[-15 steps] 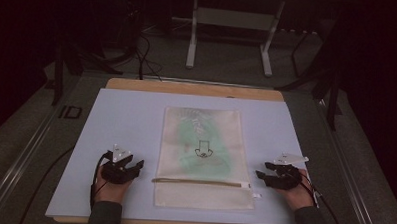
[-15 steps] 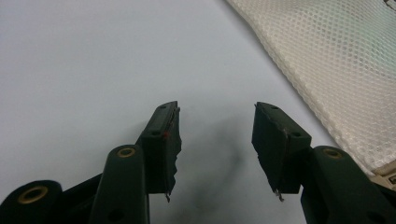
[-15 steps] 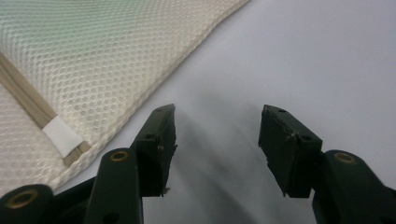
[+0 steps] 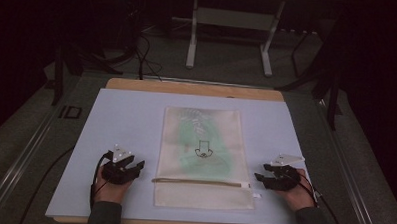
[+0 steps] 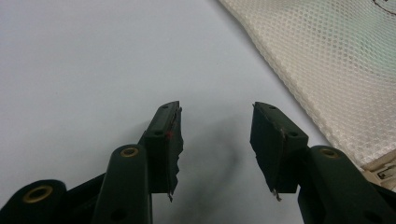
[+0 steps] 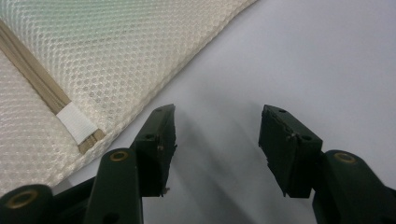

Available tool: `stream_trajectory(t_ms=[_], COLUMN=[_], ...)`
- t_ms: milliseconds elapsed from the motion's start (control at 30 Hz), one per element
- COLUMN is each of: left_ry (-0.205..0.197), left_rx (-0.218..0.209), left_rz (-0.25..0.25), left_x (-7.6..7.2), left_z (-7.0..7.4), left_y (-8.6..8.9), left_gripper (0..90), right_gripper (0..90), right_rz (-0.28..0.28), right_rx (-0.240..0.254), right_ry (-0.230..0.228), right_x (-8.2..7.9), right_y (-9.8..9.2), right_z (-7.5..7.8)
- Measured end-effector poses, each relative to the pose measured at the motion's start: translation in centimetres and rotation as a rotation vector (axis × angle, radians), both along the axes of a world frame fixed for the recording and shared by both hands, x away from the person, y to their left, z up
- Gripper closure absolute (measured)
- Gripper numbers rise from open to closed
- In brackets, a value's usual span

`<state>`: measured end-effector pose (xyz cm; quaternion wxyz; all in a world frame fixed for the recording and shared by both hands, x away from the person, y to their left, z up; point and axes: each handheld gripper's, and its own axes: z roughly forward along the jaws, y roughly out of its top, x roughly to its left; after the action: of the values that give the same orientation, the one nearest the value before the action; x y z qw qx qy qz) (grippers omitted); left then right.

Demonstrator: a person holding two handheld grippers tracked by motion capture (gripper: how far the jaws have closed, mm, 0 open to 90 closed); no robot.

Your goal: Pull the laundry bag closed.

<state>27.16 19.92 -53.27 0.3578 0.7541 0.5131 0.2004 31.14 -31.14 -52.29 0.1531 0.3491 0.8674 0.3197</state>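
My left hand-held gripper [image 4: 126,168] and right hand-held gripper [image 4: 279,177] rest on the pale blue tabletop [image 4: 126,119], jaws apart and empty. Between them lies a flat, rectangular cream mesh bag [image 4: 202,157], honeycomb-textured, its tan zipper strip [image 4: 199,182] just beside my right jaws.

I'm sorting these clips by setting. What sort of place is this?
Probably a lab or workshop set up for recording, not a home. A work table with a pale mat stands on grey carpet, metal stand legs and loose cables sit behind it, and one mesh zip bag lies squarely between the two grippers.
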Motion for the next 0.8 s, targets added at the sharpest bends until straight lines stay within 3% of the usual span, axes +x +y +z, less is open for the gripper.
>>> stream_trajectory(t_ms=[800], left_ry=[-0.003], left_rx=[-0.021], left_rz=[-0.027], left_x=[-0.2], left_z=[0.1], left_y=[0.1], left_gripper=[56.0], right_gripper=[46.1], right_rz=[0.109], right_rx=[-0.073], right_ry=[0.027], right_x=[-0.1], right_y=[2.1], right_z=[1.1])
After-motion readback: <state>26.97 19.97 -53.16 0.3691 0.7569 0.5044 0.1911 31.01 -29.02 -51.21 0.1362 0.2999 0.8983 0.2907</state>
